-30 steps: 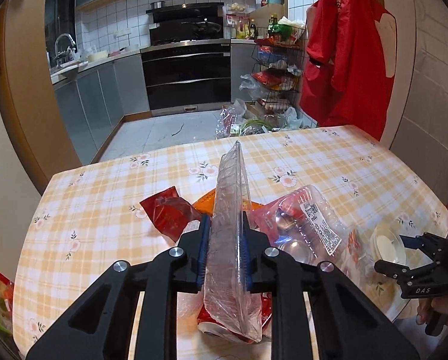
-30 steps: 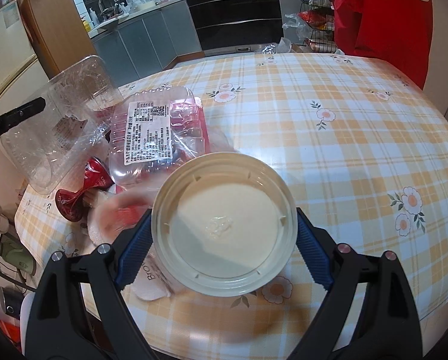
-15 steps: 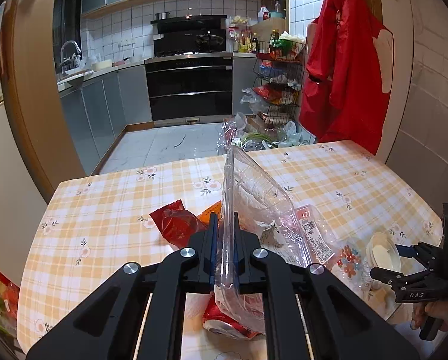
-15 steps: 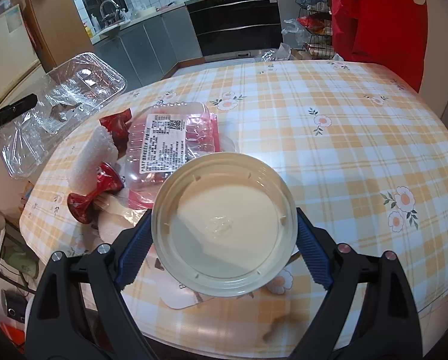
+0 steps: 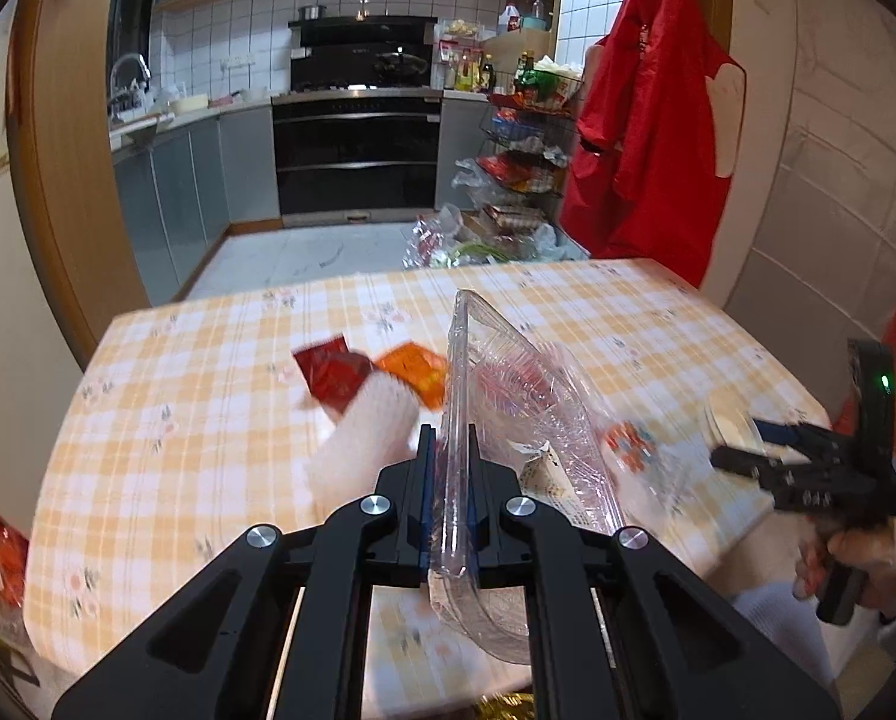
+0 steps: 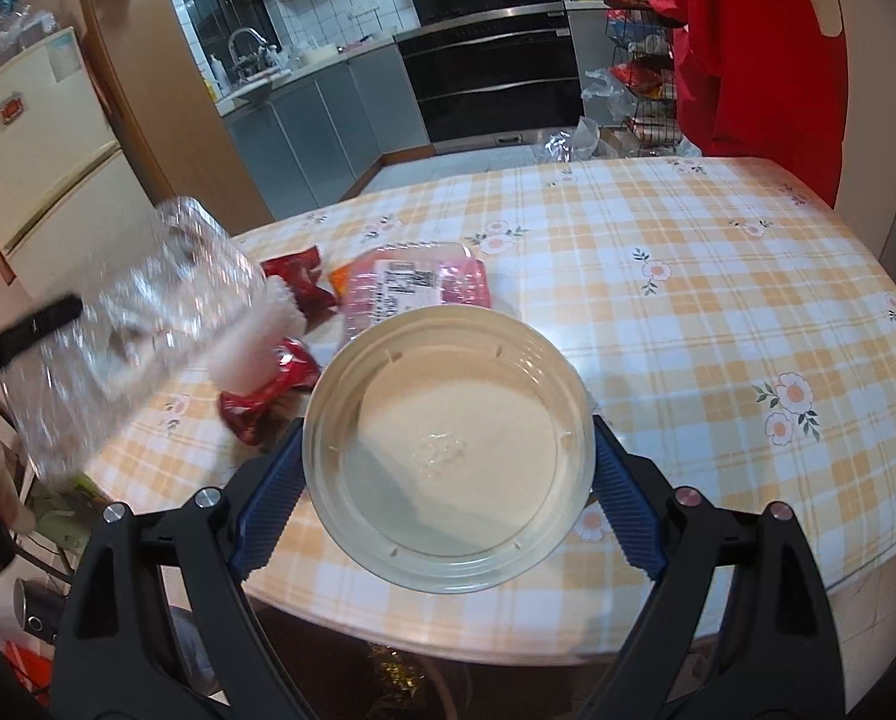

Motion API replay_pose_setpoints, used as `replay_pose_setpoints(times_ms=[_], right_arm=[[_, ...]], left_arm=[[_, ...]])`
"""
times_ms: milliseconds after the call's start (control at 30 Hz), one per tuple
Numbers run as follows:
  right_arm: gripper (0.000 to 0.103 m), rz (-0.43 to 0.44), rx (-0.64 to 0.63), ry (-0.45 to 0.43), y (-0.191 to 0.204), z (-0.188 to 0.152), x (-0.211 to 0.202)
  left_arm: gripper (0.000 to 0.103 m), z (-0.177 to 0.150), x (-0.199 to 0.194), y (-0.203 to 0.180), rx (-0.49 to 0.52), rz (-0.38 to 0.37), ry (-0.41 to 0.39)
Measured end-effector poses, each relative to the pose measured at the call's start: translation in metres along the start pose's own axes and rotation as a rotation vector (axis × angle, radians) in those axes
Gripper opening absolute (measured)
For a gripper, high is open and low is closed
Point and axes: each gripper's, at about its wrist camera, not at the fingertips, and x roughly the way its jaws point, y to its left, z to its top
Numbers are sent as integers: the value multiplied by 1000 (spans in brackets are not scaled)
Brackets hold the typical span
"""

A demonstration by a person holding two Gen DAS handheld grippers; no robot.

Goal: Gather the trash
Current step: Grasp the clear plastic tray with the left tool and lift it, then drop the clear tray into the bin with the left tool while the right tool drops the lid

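- Far left of the left wrist view: the tabletop [image 5: 165,420] has a bare stretch of checked cloth running out to its left edge, nothing sitting on it there.
- Next over, a dark red wrapper [image 5: 333,373], an orange wrapper [image 5: 414,367] and a white foam sleeve [image 5: 366,441] lie bunched together mid-table, all a bit blurred.
- Left gripper [image 5: 448,480] is clamped tight on the rim of a clear plastic tray [image 5: 508,396]. The tray stands on edge, lifted above the cloth.
- In the right wrist view that tray hangs out past the tabletop's left edge, and a pink labelled meat pack [image 6: 417,285] lies flat behind the bowl.
- Right gripper [image 6: 448,474] is spread wide with its blue pads pressing both sides of a round plastic bowl [image 6: 448,450], held over the near edge.
- Right of the bowl it's just open cloth all the way to the far-right edge.
- A red apron [image 6: 742,42] hangs beyond that corner.
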Motion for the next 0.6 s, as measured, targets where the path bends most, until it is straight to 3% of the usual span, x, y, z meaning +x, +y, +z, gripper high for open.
replay_pose_setpoints(times_ms=[400, 600], right_arm=[[87, 48, 2, -31, 35, -29, -54], [87, 62, 13, -57, 47, -41, -78]], left_arm=[[8, -88, -67, -5, -48, -66, 69], [8, -127, -91, -19, 31, -101, 128]])
